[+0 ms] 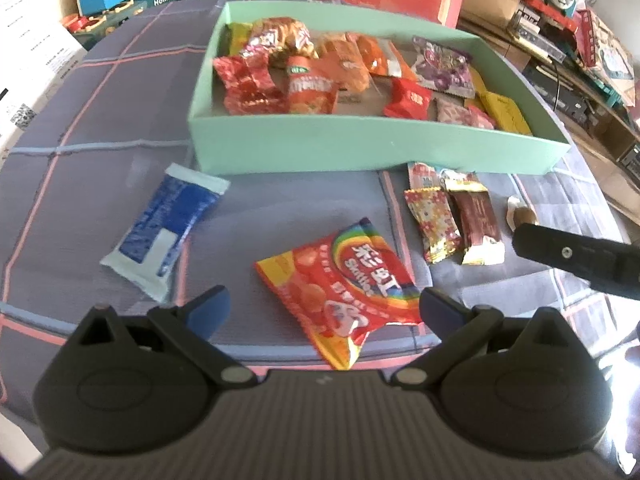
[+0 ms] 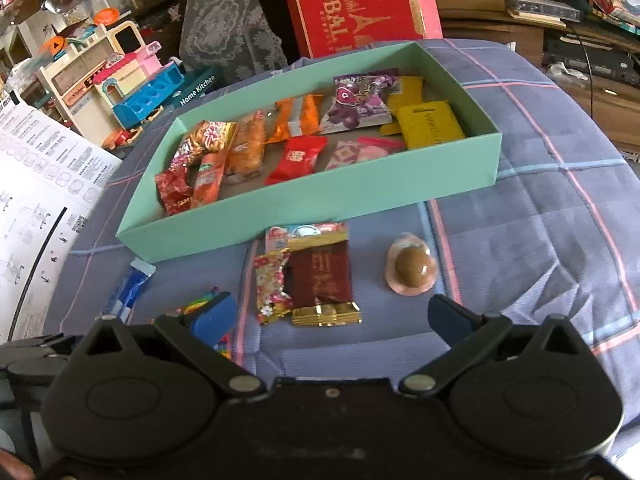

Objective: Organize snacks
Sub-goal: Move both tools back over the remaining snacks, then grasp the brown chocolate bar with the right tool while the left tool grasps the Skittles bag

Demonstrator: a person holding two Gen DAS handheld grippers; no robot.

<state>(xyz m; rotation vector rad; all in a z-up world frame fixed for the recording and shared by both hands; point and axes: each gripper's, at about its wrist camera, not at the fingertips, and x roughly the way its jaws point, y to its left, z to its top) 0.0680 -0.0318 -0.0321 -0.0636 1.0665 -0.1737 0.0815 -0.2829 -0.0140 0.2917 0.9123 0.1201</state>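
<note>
A mint green box (image 1: 320,144) (image 2: 304,204) holds several snack packets. On the cloth in front of it lie a Skittles bag (image 1: 348,288), a blue and white packet (image 1: 164,232) (image 2: 130,288), a floral packet (image 1: 432,224) (image 2: 272,288), a dark red bar (image 1: 478,224) (image 2: 322,284) and a brown candy in clear wrap (image 2: 412,270) (image 1: 520,214). My left gripper (image 1: 324,312) is open, its jaws on either side of the Skittles bag's near end. My right gripper (image 2: 332,316) is open and empty, just short of the dark red bar; one of its fingers (image 1: 576,258) shows in the left wrist view.
The table is covered with a blue plaid cloth (image 2: 540,208). A red box (image 2: 352,4) stands behind the green box. Toy kitchen sets (image 2: 132,84) and printed sheets (image 2: 36,168) are at the left. Cluttered shelves (image 1: 580,48) are at the right.
</note>
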